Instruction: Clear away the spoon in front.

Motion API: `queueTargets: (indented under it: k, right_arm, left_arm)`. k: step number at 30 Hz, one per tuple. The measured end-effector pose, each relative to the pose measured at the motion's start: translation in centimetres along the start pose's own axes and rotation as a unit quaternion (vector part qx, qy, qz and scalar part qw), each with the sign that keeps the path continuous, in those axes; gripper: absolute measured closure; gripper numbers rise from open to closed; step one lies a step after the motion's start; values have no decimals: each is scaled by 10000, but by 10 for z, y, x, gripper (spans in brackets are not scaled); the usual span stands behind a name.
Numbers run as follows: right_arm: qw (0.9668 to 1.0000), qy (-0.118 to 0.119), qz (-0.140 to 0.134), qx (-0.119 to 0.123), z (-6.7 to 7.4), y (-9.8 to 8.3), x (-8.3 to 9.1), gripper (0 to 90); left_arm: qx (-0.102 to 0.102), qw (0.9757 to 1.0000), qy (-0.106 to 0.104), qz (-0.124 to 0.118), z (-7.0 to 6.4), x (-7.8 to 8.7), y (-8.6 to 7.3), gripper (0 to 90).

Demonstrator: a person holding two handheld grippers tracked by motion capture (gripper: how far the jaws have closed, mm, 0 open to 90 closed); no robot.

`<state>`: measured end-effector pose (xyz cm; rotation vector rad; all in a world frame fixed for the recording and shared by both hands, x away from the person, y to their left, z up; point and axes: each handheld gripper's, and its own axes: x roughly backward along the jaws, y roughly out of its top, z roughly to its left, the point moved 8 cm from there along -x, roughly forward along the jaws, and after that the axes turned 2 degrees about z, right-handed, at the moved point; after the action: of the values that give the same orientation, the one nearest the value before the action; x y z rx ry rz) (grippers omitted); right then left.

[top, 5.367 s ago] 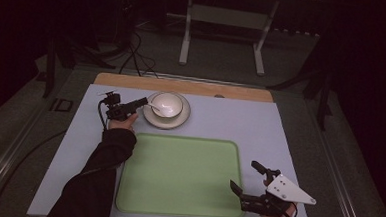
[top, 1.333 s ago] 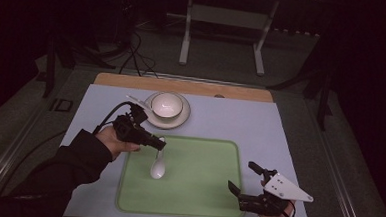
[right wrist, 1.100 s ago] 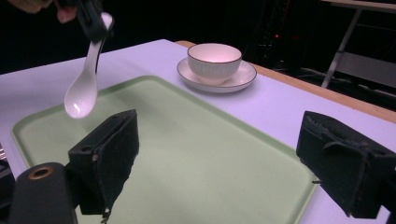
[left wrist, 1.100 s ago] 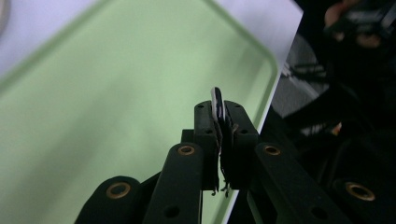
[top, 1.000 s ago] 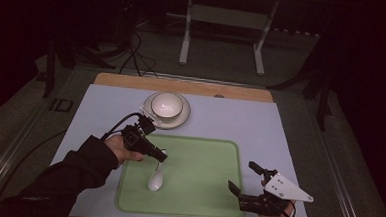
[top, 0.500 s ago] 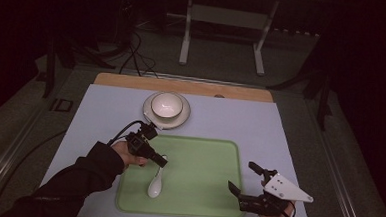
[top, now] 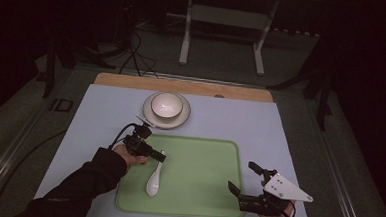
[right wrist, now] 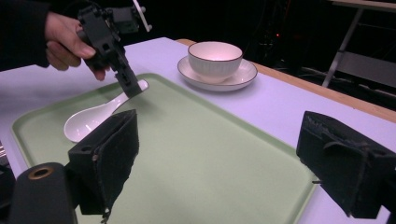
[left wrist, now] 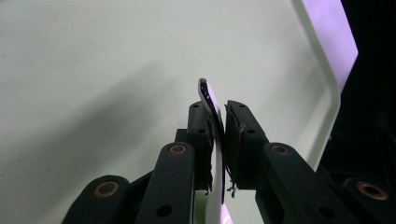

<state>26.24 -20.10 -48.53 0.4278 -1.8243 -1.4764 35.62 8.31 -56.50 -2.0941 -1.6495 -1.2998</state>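
A white soup spoon (top: 153,179) lies on the green tray (top: 202,189), bowl end toward me, near the tray's left edge. My left gripper (top: 159,157) points down at the spoon's handle (left wrist: 208,93), which stands between its jaws. The jaws have just been opening, and a thin gap shows beside one pad. The right gripper view shows this gripper (right wrist: 133,88) tilted over the handle while the spoon (right wrist: 93,119) rests on the tray. My right gripper (top: 242,177) stands wide open and holds nothing at the tray's front right corner.
A white bowl (top: 167,104) sits on a saucer (top: 150,119) just beyond the tray's far edge. A pale mat (top: 279,138) covers the table, with a wooden strip (top: 182,85) along its far side. Table legs and cables lie on the dark floor beyond.
My left gripper carried the spoon from the bowl to the tray and sank lower. The spoon now rests on the tray. My right gripper stayed in place.
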Motion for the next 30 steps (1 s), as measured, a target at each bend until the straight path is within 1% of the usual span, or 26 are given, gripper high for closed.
queueTargets:
  k: [2,3,7,10,12,14,16,18,20,21,22,23,24,25,26,27,28,30]
  right_arm:
    - [10000,-14,-7,-9,0,0,0,127]
    - [10000,-13,-5,-18,-1,0,0,127]
    - [10000,4,11,-19,0,-1,0,127]
    - [10000,20,21,-11,0,-1,0,127]
    - [10000,15,20,-10,0,-1,0,127]
    - [10000,18,13,-8,0,0,0,127]
    - [10000,21,9,-8,0,0,0,127]
    - [10000,25,14,-11,0,0,0,127]
    - [10000,33,7,-9,1,0,0,127]
    - [10000,33,7,-11,1,0,0,127]
    - [10000,31,0,-12,1,0,0,127]
    - [10000,33,-4,-9,1,0,0,127]
    - [10000,30,-9,-13,1,0,0,127]
    - [10000,31,-7,-18,1,0,0,127]
    - [10000,31,-7,-18,1,0,0,127]
    - [10000,35,-4,-12,0,0,0,127]
    - [10000,37,1,-14,1,0,0,127]
    - [10000,42,5,-16,1,0,0,127]
  left_arm:
    - [144,9999,9,-70,7,-3,-1,785]
    - [194,9998,9,-70,11,-4,-2,785]
    - [402,9990,59,-202,23,-7,-4,784]
    - [524,9981,148,-295,31,-8,-5,764]
    - [544,9977,231,-324,35,-10,-7,726]
    - [562,9974,251,-381,36,-10,-7,704]
    - [508,9972,347,-417,36,-9,-7,690]
    - [451,9963,565,-472,38,-7,-5,659]
    - [384,9944,803,-568,39,-3,-3,635]
    - [366,9934,869,-657,39,0,-1,636]
    - [362,9930,886,-692,39,2,-1,660]
    - [293,9925,943,-721,37,4,0,682]
    - [267,9930,900,-723,34,4,0,738]
    - [242,9930,895,-729,31,4,0,774]
    - [242,9930,895,-729,31,4,0,823]
    - [161,9944,832,-638,25,1,-1,864]
    - [125,9952,777,-581,22,-1,-2,882]
    - [55,9963,698,-490,15,-7,-3,887]
